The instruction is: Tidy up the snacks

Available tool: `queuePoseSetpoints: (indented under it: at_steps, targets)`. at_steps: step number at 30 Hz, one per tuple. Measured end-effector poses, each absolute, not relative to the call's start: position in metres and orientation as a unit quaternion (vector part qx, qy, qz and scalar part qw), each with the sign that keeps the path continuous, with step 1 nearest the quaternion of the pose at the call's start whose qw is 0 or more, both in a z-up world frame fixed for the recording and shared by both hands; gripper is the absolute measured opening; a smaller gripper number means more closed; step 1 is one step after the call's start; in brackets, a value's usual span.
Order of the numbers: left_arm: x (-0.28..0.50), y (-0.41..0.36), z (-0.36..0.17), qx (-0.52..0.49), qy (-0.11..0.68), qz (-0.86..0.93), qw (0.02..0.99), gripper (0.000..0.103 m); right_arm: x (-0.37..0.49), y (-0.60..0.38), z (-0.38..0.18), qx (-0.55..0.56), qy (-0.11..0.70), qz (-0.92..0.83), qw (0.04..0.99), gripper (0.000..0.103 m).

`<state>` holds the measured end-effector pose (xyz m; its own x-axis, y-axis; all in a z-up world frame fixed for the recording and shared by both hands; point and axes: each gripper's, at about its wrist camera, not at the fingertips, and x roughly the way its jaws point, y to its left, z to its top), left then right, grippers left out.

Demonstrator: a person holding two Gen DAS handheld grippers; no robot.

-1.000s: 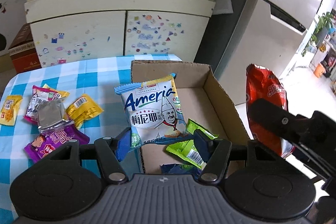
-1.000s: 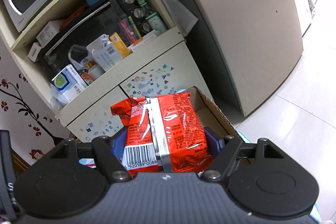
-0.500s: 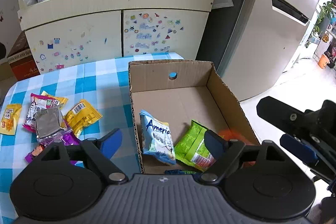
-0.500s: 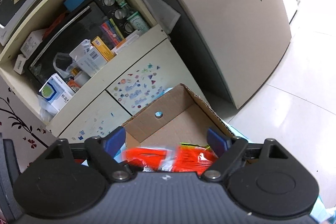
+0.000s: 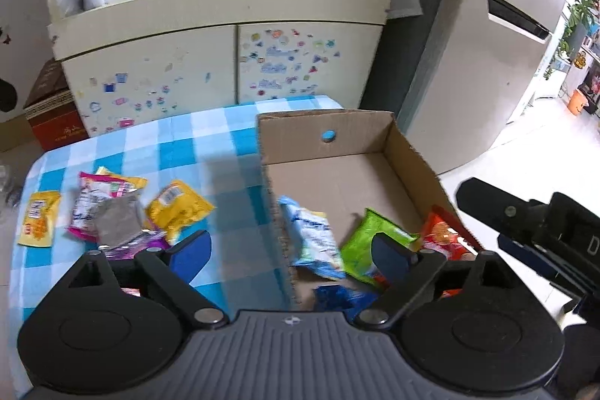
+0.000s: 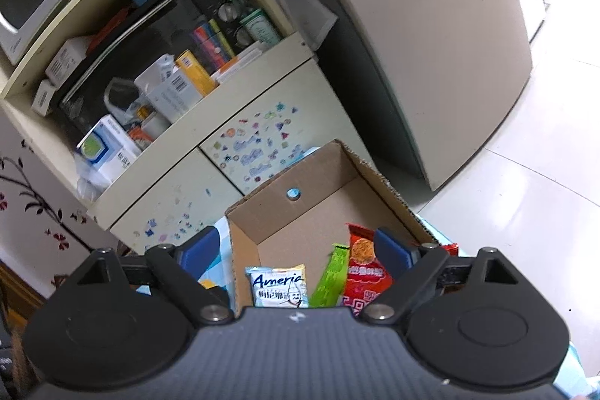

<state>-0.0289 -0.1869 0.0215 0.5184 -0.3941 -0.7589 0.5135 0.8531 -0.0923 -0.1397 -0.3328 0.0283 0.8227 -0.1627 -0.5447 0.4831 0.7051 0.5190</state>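
Note:
An open cardboard box (image 5: pixel 416 152) (image 6: pixel 262 212) stands on the blue checked tablecloth (image 5: pixel 210 152). In its near end lie a white-blue "America" snack packet (image 5: pixel 315 242) (image 6: pixel 279 285), a green packet (image 5: pixel 369 235) (image 6: pixel 332 274), a red packet (image 5: pixel 442 237) (image 6: pixel 365 276) and a dark blue one (image 5: pixel 337 298). My left gripper (image 5: pixel 290 252) hovers over the box's left wall, jaws opening, nothing between them. My right gripper (image 6: pixel 296 250) hangs above the box, jaws opening and empty; it also shows at the right of the left wrist view. Several loose packets (image 5: pixel 112 208) lie left of the box.
A cream cupboard (image 5: pixel 225 62) with stickers and a cluttered shelf stands behind the table. A beige refrigerator (image 5: pixel 487 44) (image 6: pixel 431 44) is to the right, with white floor tiles (image 6: pixel 525 212) below. A red-brown box (image 5: pixel 52 111) sits on the floor at left.
The left gripper let go of the America packet and the right gripper let go of the red packet; both dropped into the box. Both sets of jaws have spread wide.

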Motion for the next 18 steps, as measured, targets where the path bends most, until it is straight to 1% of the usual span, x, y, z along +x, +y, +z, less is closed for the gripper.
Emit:
queuePoseSetpoints:
  at_steps: [10,18]
  targets:
    - [-0.002,-0.115,0.034,0.029,0.417,-0.215,0.883,0.097,-0.131,-0.319,0.026,0.309,0.249,-0.16,0.904,0.09]
    - [0.026,-0.046,0.038,-0.035,0.426,-0.155,0.89,0.097,-0.123,-0.3,0.027,0.268,0.252,-0.136,0.92,0.091]
